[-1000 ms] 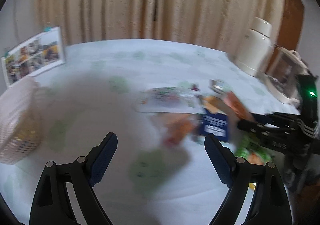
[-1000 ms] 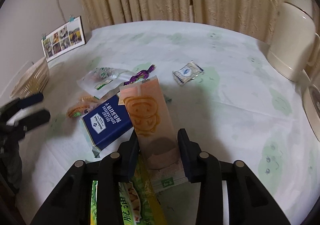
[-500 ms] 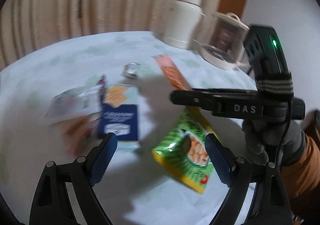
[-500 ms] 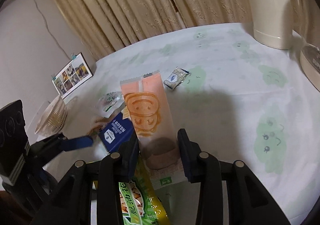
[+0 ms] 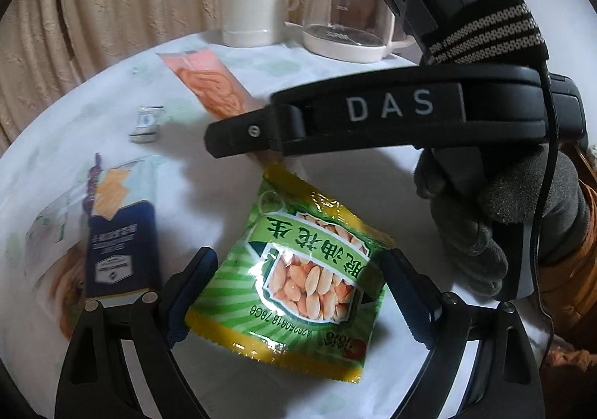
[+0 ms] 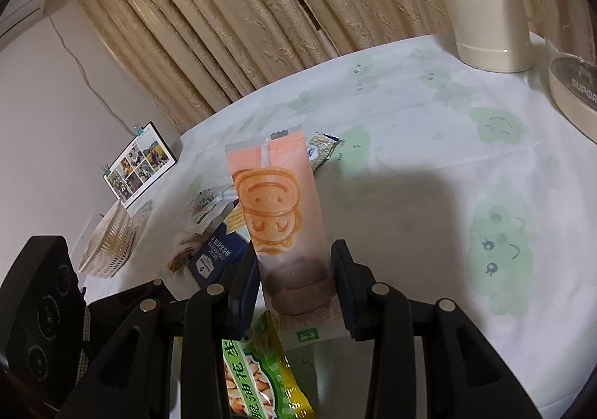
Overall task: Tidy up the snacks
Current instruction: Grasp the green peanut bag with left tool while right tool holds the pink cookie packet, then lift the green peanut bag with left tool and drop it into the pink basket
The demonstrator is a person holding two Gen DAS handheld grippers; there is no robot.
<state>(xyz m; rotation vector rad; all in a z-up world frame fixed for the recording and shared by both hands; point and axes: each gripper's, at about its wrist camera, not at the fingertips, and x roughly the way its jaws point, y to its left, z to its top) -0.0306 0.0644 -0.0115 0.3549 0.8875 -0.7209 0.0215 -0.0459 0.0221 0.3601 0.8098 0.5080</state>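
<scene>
While poised low over the near edge of the table (image 6: 410,143), straddles the peanut bag (image 5: 306,232) with the left gripper (image 5: 298,262): jaws spread wide, gripping nothing, one finger just beside each long side of the bag. Contact with the bag: cannot tell.

Item 1. Peanut bag, green and yellow. Count: one. Flat on the table by its near edge, directly ahead of the left gripper and between its fingers. Long axis running away from that gripper, slanted a little to its left. Nearer the left gripper than the right. Judged the next pick, by closing across the short width.

Item 2. Orange wafer packet (image 6: 276,195). Count: one. Clamped at its lower end in the right gripper (image 6: 294,251), jaws closed on both long edges. Long axis straight ahead along the fingers, raised off the table, over the far end of the peanut bag. Gloved hand (image 5: 503,217) on that tool.

Item 3. Blue packet (image 5: 119,251). Count: one. Left of the peanut bag, apart from it, lying over other wrappers; number of those unclear.

Item 4. Silver sachet (image 5: 147,122). Count: one. Toward the middle of the table.

Item 5. White-and-green pouch (image 6: 205,200). Count: one. Beyond the blue packet.

Basket (image 6: 108,247). Count: one. At the left edge, well apart from both grippers; judged the destination.

Not snacks: cream jug (image 6: 481,5), one; glass kettle (image 5: 343,8), one; both at the far right edge. Photo card (image 6: 140,163), one, beside the basket.
</scene>
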